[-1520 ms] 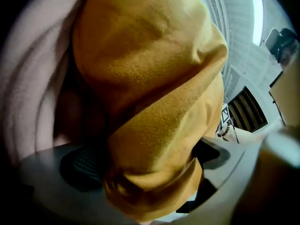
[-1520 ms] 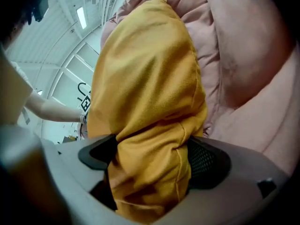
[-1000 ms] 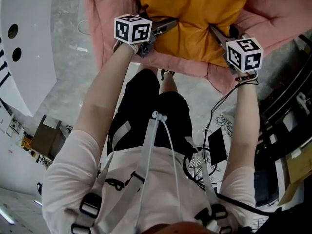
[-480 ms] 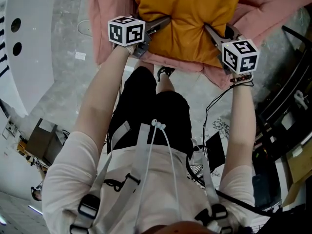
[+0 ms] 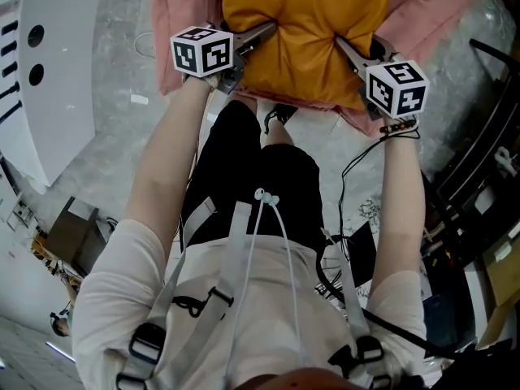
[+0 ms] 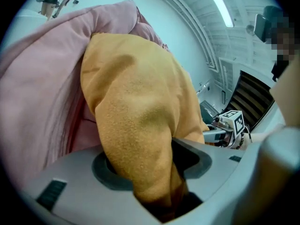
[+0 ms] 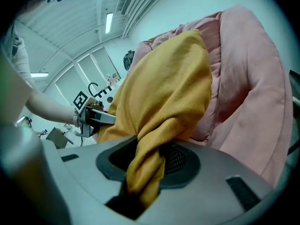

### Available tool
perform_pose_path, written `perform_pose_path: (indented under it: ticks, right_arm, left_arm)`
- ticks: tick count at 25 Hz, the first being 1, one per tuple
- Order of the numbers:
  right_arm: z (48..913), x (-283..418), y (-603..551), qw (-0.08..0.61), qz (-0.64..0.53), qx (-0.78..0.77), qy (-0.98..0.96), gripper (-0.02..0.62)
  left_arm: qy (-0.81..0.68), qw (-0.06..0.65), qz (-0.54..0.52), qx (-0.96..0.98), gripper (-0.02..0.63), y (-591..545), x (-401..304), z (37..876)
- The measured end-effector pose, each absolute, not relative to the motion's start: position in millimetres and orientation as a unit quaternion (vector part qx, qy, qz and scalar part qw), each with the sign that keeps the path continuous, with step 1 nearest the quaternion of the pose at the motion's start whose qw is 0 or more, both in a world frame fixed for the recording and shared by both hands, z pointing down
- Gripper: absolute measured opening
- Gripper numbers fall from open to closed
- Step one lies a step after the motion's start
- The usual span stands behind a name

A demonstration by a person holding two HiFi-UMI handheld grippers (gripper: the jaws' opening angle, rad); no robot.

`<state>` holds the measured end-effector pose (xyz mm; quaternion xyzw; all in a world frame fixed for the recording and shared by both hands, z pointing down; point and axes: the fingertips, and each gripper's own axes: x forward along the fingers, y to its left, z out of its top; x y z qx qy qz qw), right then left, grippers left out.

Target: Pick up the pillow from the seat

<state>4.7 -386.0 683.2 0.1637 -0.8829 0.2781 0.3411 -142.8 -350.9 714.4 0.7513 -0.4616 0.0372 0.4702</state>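
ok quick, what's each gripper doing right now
Left gripper: jaws closed on a fold of the orange pillow.
Right gripper: jaws closed on a bunched fold at the pillow's other side.

- You have no words, numbers or brand names that can be read anywhere here.
- The left cube [image 5: 201, 51], just left of the pillow [image 5: 309, 31], carries only black-and-white square patterns, no letters or digits.
- The right cube [image 5: 396, 88], just right of the pillow, bears the same kind of pattern.
- The sheet [image 5: 370, 210], well below the pillow's right corner, shows dark scribbles too small to read.
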Motion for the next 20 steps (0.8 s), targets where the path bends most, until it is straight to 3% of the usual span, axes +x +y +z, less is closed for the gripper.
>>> perform_pose_path:
  ticks: [20]
  right_arm:
    - [582.1,20.1,-369.9,0.242,0.234,0.197,-0.921,0.15]
  left_arm:
    - [-0.496,0.347,0.025,0.796,0.255,-348.5,-134.1,588.3]
